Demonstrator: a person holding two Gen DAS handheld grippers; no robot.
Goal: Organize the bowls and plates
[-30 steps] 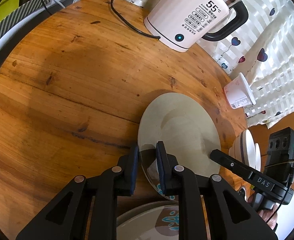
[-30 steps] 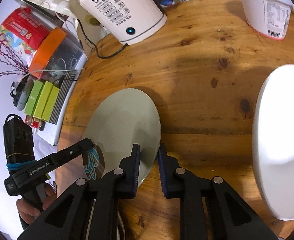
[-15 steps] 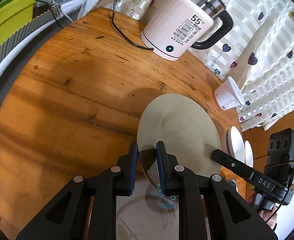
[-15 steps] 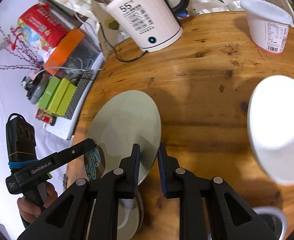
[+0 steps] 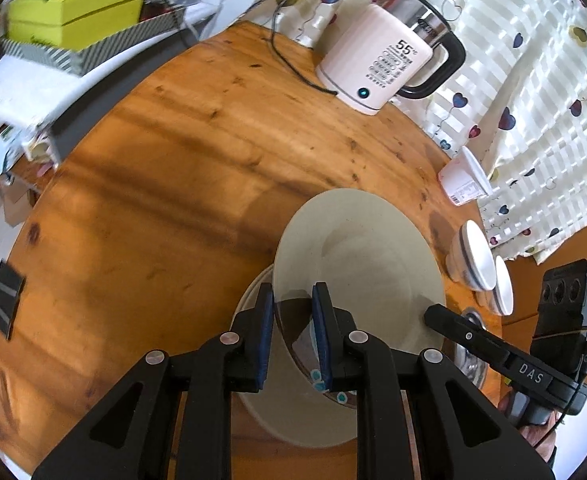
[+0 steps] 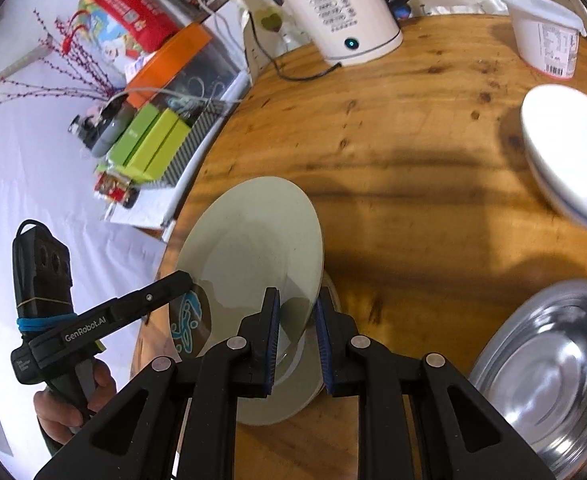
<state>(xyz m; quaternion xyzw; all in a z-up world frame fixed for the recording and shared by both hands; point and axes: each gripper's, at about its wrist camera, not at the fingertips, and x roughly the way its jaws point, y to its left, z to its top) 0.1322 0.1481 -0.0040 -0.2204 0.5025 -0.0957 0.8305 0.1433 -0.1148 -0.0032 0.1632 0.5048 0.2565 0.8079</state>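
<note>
A pale green plate (image 5: 357,256) hangs tilted above the wooden table (image 5: 153,200), held by both grippers at opposite rims. My left gripper (image 5: 293,304) is shut on its near rim; the right gripper's finger (image 5: 445,318) meets the far-right rim. In the right wrist view my right gripper (image 6: 297,304) is shut on the plate (image 6: 253,240), and the left gripper's finger (image 6: 173,282) touches its left edge. A second pale plate (image 5: 293,420) lies on the table under the held one, also seen as the lower plate (image 6: 281,396).
White bowls (image 5: 477,256) stand at the table's right; one white bowl (image 6: 565,160) and a steel bowl (image 6: 549,364) show in the right wrist view. A white kettle (image 5: 377,64) with its cord and a yogurt cup (image 5: 463,178) stand at the back. Green boxes (image 6: 149,140) sit beside the table.
Both grippers have drawn back and risen with the plate between them. The kettle and bowls look farther off, and the lower plate and steel bowl have come into view.
</note>
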